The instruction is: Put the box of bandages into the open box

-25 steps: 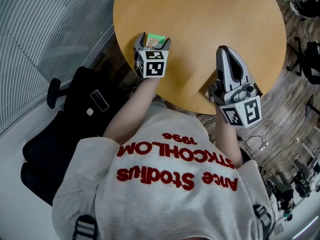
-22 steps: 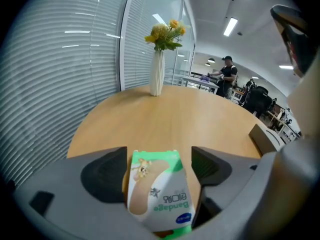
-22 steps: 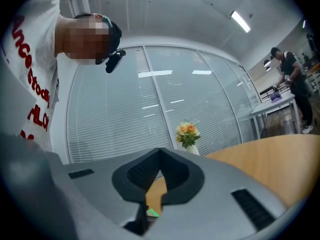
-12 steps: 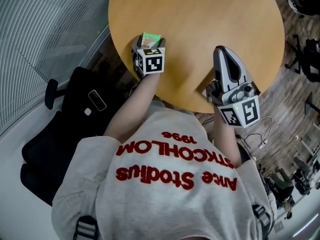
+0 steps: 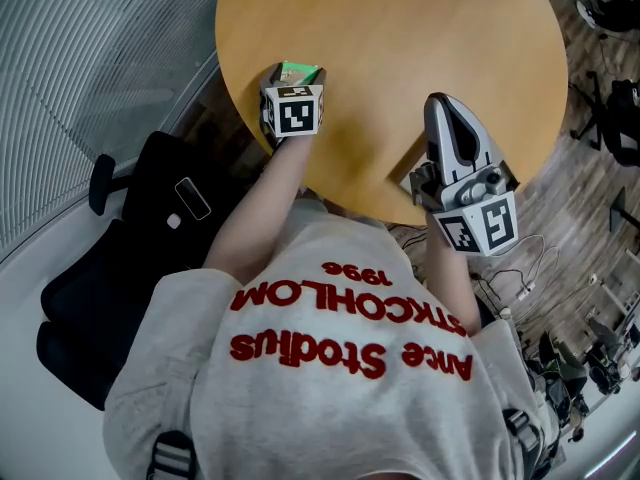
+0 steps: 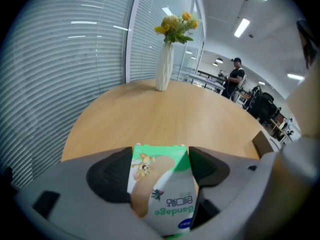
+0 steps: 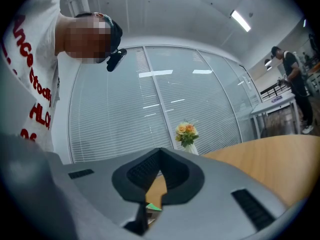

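Observation:
The box of bandages (image 6: 162,194), white and green, sits between the two dark pads of my left gripper (image 6: 160,169). The jaws have just been closing, and both pads touch the box's sides. In the head view the left gripper (image 5: 298,78) is over the near left part of the round wooden table (image 5: 400,38), with the box (image 5: 298,69) showing green at its tips. My right gripper (image 5: 445,103) hovers over the near right edge, shut, nothing in it. A brown cardboard box (image 5: 410,163) lies partly hidden under it and shows again as the cardboard box (image 6: 262,143).
A white vase of yellow flowers (image 6: 165,66) stands at the table's far side; the same vase (image 7: 186,134) appears past the right gripper. A black office chair (image 5: 130,258) stands left of the person. Another person (image 6: 235,76) stands far off by desks.
The left gripper has tilted a little and its marker cube has turned, with the bandage box still between its jaws. The right gripper has kept still.

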Demonstrator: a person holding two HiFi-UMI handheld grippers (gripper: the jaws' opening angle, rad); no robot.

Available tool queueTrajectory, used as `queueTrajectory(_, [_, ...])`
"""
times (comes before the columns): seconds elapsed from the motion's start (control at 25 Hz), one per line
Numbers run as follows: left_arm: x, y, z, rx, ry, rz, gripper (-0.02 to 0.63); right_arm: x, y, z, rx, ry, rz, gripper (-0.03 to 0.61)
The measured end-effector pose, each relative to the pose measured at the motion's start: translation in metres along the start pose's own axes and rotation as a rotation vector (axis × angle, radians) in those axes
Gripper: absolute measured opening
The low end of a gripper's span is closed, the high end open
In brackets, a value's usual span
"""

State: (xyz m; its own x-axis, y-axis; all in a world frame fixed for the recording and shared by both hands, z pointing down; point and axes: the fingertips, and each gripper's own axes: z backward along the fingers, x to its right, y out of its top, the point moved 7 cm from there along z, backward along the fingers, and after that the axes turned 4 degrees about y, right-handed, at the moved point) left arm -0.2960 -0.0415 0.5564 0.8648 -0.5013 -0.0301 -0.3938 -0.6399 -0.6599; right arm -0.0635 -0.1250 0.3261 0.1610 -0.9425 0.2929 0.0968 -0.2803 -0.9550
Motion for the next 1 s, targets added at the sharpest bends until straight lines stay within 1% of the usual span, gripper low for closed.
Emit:
queueTrajectory(0.24, [-0.004,0.024,0.033,0.177,-0.093,0.04,0.357,0.002,0.006,0.008,0.024,0.003,0.003,0.0])
queueTrajectory(0.48, [-0.006,0.063,0.077,0.391,-0.197,0.096,0.356,0.001,0.02,0.012,0.066,0.01,0.029,0.0])
queueTrajectory(0.6, [-0.003,0.084,0.105,0.488,-0.241,0.107,0.356,-0.001,0.033,0.015,0.095,0.011,0.053,0.0])
queueTrajectory(0.72, [0.002,0.103,0.134,0.589,-0.29,0.095,0.356,-0.006,0.046,0.019,0.13,0.006,0.079,0.0])
queueTrajectory(0.8, [0.005,0.113,0.151,0.659,-0.317,0.072,0.356,-0.009,0.053,0.023,0.154,-0.006,0.099,0.0])
queueTrajectory(0.92, [0.012,0.125,0.179,0.75,-0.305,0.004,0.356,-0.014,0.065,0.032,0.183,-0.029,0.132,0.0])
queueTrajectory(1.0, [0.015,0.13,0.199,0.8,-0.3,-0.012,0.356,-0.019,0.073,0.039,0.195,-0.045,0.159,0.0])
